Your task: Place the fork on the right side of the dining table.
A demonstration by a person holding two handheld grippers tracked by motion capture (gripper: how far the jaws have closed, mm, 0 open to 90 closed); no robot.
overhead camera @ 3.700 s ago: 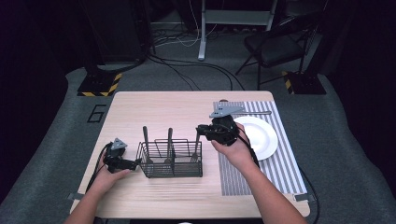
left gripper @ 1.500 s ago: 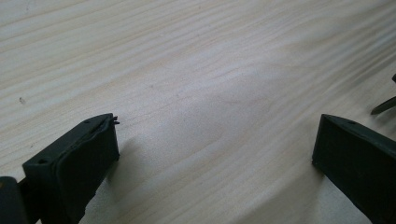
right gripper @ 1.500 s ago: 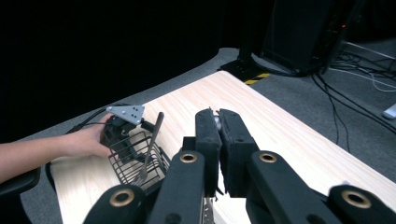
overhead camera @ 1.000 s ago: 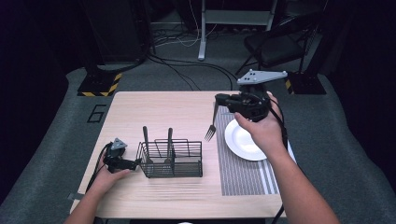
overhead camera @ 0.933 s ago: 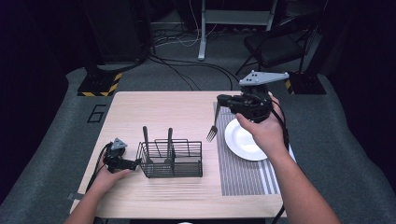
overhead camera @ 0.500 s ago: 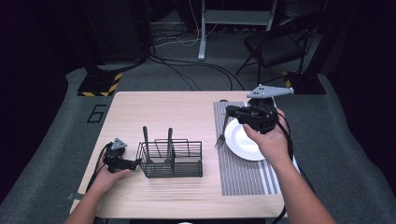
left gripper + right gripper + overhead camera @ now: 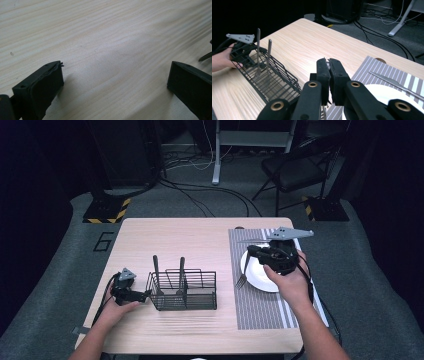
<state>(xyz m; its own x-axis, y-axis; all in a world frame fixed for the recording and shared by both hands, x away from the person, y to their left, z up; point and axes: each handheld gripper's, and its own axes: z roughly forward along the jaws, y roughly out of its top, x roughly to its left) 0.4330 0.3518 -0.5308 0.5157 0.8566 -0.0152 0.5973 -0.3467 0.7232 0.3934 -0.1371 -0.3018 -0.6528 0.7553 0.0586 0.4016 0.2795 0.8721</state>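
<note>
Right gripper (image 7: 256, 254) is clamped on a fork (image 7: 243, 276), over the left edge of the white plate (image 7: 260, 281). The fork hangs tines-down, tips at or just above the striped placemat (image 7: 260, 307) beside the plate's left rim; can't tell if they touch. In the right gripper view the two black jaws stand pressed together around the thin metal handle (image 7: 327, 65), and the fork's lower end shows below them (image 7: 322, 115).

Left gripper (image 7: 141, 295) sits low on the worktop (image 7: 175, 240) at the near left, right beside the left end of the wire caddy (image 7: 184, 292). Its jaws are spread wide with only bare wood between them in the left gripper view; nothing held. From the high view I can't tell whether the tips touch the caddy's wire. The right gripper view shows that hand (image 7: 222, 61) and gripper at the caddy's far end (image 7: 265, 77).

Caddy stands near the middle of the worktop, well left of the placemat. Two utensils stand upright in it, handles up (image 7: 155, 265) (image 7: 182, 266), side by side in the left and middle part.

A knife (image 7: 392, 82) lies on the placemat past the plate's far edge. The plate rests on the placemat, right half of the worktop.
</note>
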